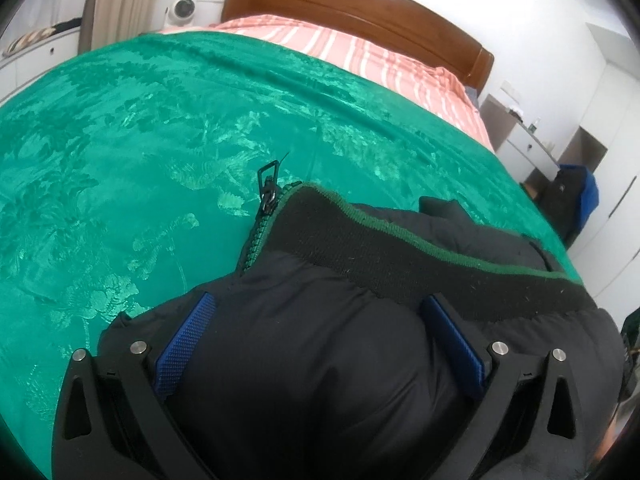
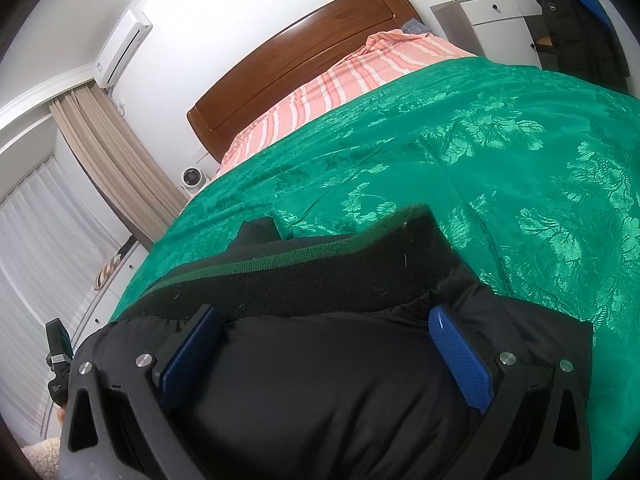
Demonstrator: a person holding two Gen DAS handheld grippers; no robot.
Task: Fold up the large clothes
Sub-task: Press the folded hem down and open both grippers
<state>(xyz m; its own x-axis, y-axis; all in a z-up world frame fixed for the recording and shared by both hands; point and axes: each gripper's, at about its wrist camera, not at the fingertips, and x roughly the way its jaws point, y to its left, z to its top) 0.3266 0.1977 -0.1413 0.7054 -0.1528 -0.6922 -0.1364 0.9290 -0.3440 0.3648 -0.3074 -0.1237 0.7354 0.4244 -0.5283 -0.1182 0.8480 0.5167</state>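
Matt nylon jacket [image 1: 320, 360], glossy satin bedcover [image 1: 160, 140]

Item: a black padded jacket [image 1: 320, 360], puffy, with smooth, slightly shiny fabric.
Trim: a wide black ribbed knit band [image 1: 400, 264] edged by a thin green stripe.
Zipper: a dark green toothed zipper [image 1: 256, 236] along one edge, its black pull standing up at the band's corner.
Pose: bunched and bulging, the knit band at its far edge.
Location: over the near part of a bed covered in a green patterned spread [image 1: 160, 140].
Other view: the same jacket [image 2: 320, 392] and knit band [image 2: 320, 276], seen from the opposite end.
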